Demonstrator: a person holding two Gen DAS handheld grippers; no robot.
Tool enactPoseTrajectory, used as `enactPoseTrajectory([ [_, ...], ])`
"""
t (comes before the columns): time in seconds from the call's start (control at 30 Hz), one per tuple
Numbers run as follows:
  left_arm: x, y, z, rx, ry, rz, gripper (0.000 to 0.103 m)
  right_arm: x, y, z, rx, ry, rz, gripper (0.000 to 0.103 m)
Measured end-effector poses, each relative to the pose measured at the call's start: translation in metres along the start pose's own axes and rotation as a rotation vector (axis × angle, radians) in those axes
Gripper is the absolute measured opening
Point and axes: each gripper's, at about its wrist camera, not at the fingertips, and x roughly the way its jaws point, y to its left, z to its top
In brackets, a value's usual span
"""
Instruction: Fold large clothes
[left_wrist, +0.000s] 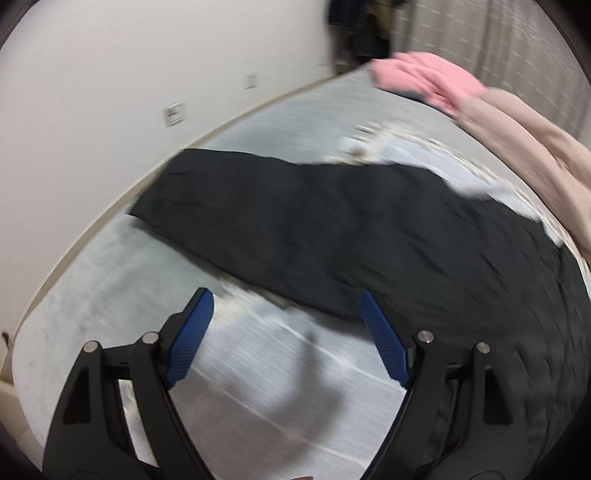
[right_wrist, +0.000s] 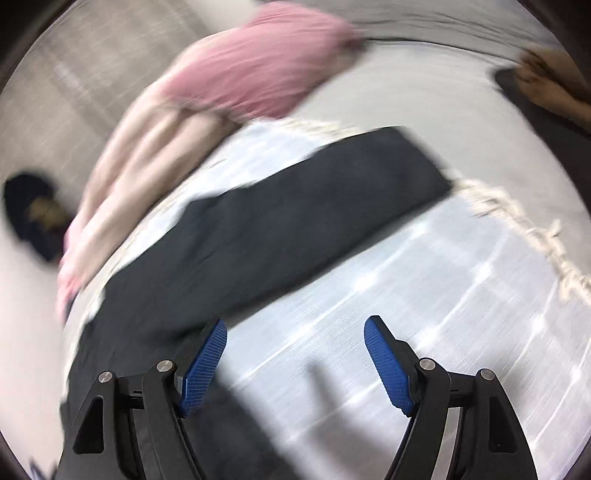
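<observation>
A long black garment (left_wrist: 332, 229) lies flat across a light blue-grey cloth on the bed. It also shows in the right wrist view (right_wrist: 266, 229), running from lower left to upper right. My left gripper (left_wrist: 286, 301) is open and empty, hovering just short of the garment's near edge. My right gripper (right_wrist: 295, 330) is open and empty above the light cloth; its left blue pad (right_wrist: 205, 365) is over the garment's lower edge. Both views are motion-blurred.
A pink garment (left_wrist: 428, 79) and a beige garment (left_wrist: 532, 155) are piled at the bed's far right; the pink garment (right_wrist: 266, 70) and the beige garment (right_wrist: 147, 166) also show in the right wrist view. A white wall (left_wrist: 92, 92) borders the bed. A fringed cloth edge (right_wrist: 535, 236) lies right.
</observation>
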Motion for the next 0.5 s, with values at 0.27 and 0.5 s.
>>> enactPoseTrajectory([
  [0.27,-0.025,-0.081,-0.05,0.177,-0.023,-0.162,0.082,0.067,-0.073,0.069,0.214,-0.121,0.002,0.078],
  [0.5,-0.017,-0.14,-0.082,0.301,-0.027,-0.255,0.082,0.087,-0.042,0.093,0.017,-0.183,-0.219,0.005],
])
